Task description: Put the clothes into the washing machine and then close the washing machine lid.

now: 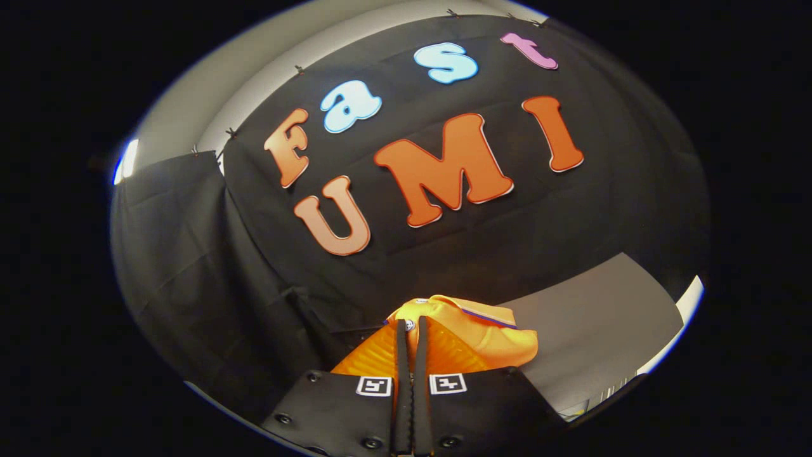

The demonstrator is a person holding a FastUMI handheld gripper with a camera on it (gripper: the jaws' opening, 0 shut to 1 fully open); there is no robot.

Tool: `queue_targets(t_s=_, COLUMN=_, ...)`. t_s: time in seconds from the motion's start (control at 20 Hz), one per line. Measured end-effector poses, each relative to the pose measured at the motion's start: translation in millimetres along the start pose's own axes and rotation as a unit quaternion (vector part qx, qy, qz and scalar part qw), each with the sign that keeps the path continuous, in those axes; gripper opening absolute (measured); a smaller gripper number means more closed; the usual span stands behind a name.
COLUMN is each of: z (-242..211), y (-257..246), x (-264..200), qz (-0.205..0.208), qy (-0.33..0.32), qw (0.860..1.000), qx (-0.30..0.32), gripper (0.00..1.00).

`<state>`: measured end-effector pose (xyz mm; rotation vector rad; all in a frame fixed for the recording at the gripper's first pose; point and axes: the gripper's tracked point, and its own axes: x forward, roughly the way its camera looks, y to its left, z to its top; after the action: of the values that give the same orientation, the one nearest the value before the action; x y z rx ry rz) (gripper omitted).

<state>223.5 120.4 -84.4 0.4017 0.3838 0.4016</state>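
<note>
An orange garment point(488, 339) with a thin dark stripe near its collar hangs bunched at the tips of my gripper point(412, 330). The two fingers stand pressed together with a fold of the cloth pinched between them. The garment is lifted off the surface and spills out to the right of the fingers. Behind it hangs the black cloth wall of the booth. A grey flat surface point(596, 317) lies beyond and to the right of the garment; I cannot tell whether it belongs to the washing machine.
A white rim point(688, 308) runs along the far right of the grey surface. Black cloth drapes on the left of the fingers, with a pale wall point(190, 108) above it and a bright light point(127, 160) at its corner.
</note>
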Motion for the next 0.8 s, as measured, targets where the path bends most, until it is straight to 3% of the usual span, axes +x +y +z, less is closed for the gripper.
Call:
queue_targets(t_s=0.2, z=-18, y=59, x=4, qz=0.039, qy=0.003, qw=0.999, qx=-0.019, gripper=0.08)
queue_targets(t_s=0.5, z=-84, y=109, x=58, qz=0.078, qy=0.039, qw=0.996, qx=-0.011, gripper=0.08)
queue_targets(t_s=0.8, z=-156, y=115, x=119, qz=0.067, qy=0.079, qw=0.995, qx=-0.010, gripper=0.08)
